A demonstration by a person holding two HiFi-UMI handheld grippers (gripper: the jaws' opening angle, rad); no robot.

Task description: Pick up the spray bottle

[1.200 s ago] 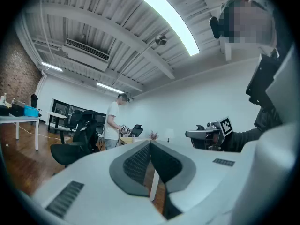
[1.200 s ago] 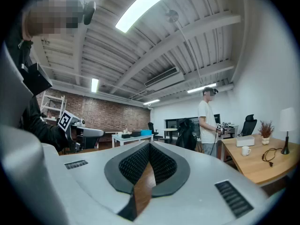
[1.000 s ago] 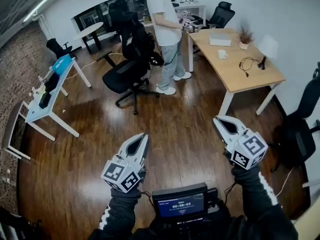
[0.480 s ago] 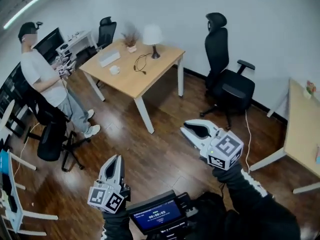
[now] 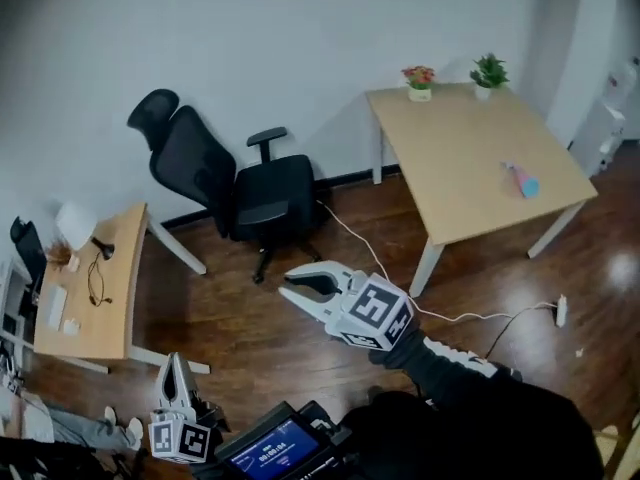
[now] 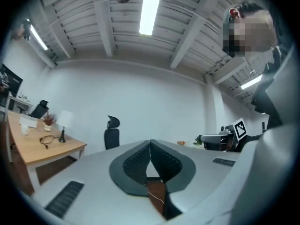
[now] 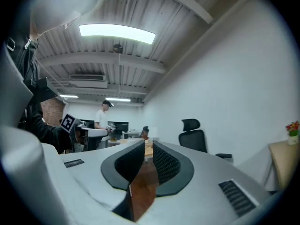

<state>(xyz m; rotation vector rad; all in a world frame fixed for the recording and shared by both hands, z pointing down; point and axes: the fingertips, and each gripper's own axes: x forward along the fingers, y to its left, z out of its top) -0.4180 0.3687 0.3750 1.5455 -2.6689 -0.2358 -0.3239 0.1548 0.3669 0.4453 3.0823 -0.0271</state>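
Near the right edge of the tabletop the spray bottle is seen lying, untouched. Both grippers are held well apart from it. The left gripper is closed and empty; the right gripper has just been opening slightly, with nothing between its jaws. Approach and grasp are left.
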